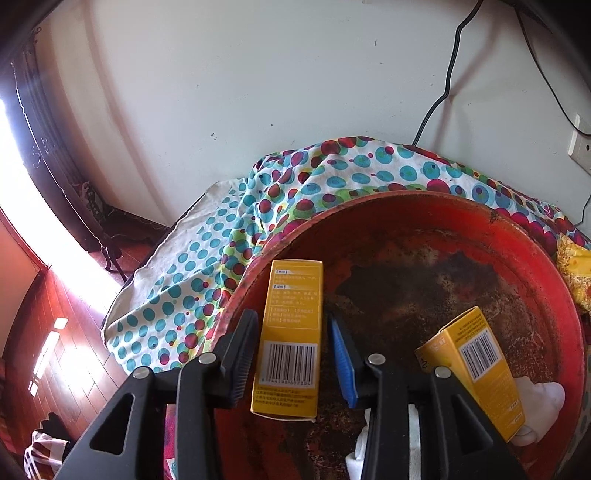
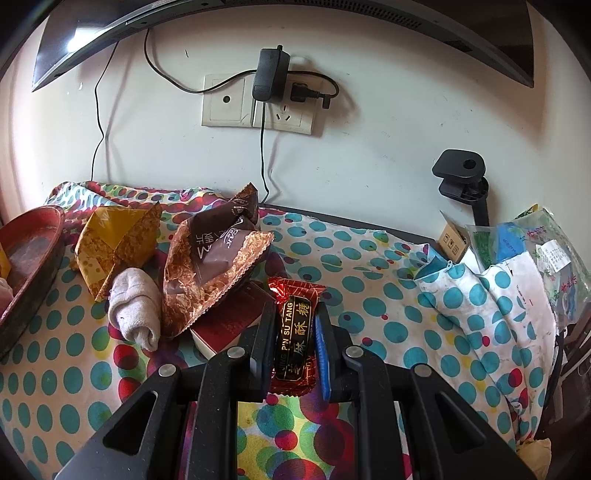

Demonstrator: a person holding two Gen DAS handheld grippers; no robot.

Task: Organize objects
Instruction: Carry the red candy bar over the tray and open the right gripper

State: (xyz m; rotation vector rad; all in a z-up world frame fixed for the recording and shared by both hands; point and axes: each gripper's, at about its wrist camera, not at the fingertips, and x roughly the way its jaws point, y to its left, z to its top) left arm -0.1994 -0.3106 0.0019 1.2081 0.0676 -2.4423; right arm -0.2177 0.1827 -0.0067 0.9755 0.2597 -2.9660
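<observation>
Two boxes (image 1: 288,339) (image 1: 480,373) are found in the tray (image 1: 517,236), which is set left of the snack bags (image 2: 218,266) and rolled sock (image 2: 135,308).

Wall: off-white plaster wall (image 2: 388,122), scuffed, directly behind the table.
Socket: double wall socket plate (image 2: 258,105) on the wall above the table, black power adapter (image 2: 269,74) plugged in, cables hanging down from it.
Monitor: dark curved screen (image 2: 110,26) above the socket.
Cover: polka-dot tablecloth (image 2: 369,266) below the socket.
Floor: reddish wood floor (image 1: 55,350), left of the cloth, with bright sun patches.
</observation>
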